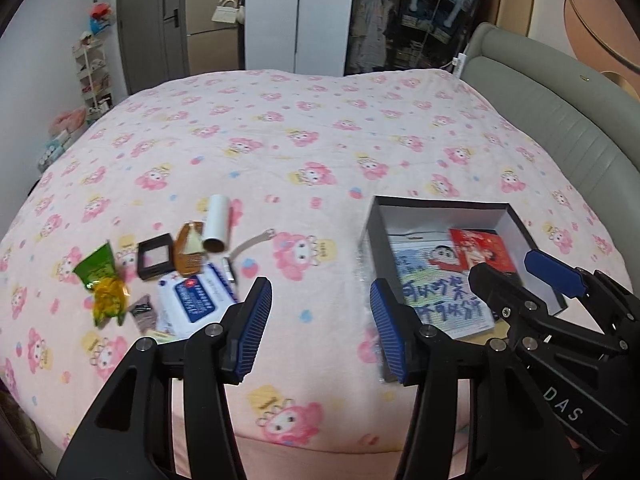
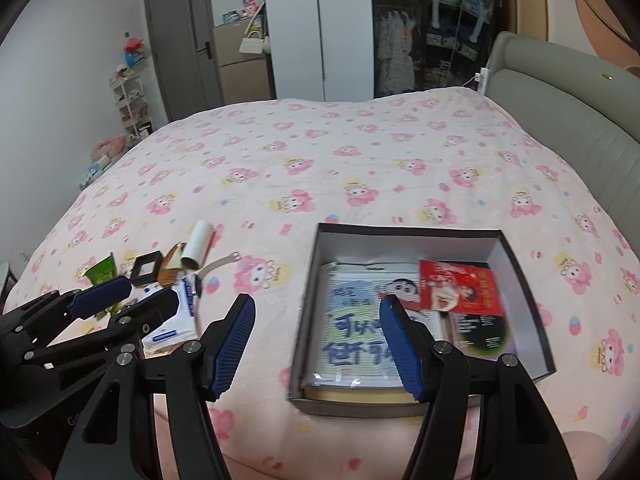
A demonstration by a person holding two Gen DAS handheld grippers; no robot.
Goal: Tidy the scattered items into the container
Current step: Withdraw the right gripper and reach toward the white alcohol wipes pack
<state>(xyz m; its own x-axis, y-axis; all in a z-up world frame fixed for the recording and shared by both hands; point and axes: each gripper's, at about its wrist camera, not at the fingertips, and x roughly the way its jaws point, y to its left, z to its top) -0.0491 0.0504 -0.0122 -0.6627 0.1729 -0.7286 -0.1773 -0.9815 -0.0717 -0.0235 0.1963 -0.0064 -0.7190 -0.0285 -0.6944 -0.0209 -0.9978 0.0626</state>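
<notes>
On the pink bed [image 1: 304, 128], an open grey box [image 2: 404, 240] holds a cartoon-printed pouch [image 2: 356, 320] and a red packet [image 2: 460, 286]. Left of it lie a white tube [image 1: 217, 222], a comb [image 1: 191, 252], a wipes pack [image 1: 196, 300] and what looks like a green snack bag [image 1: 96, 266]. Left gripper [image 1: 320, 320] and right gripper [image 2: 316, 344] hover released, both empty.

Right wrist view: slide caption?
Open right claw hovers over half-filled box; scattered items wait on the bed.
</notes>
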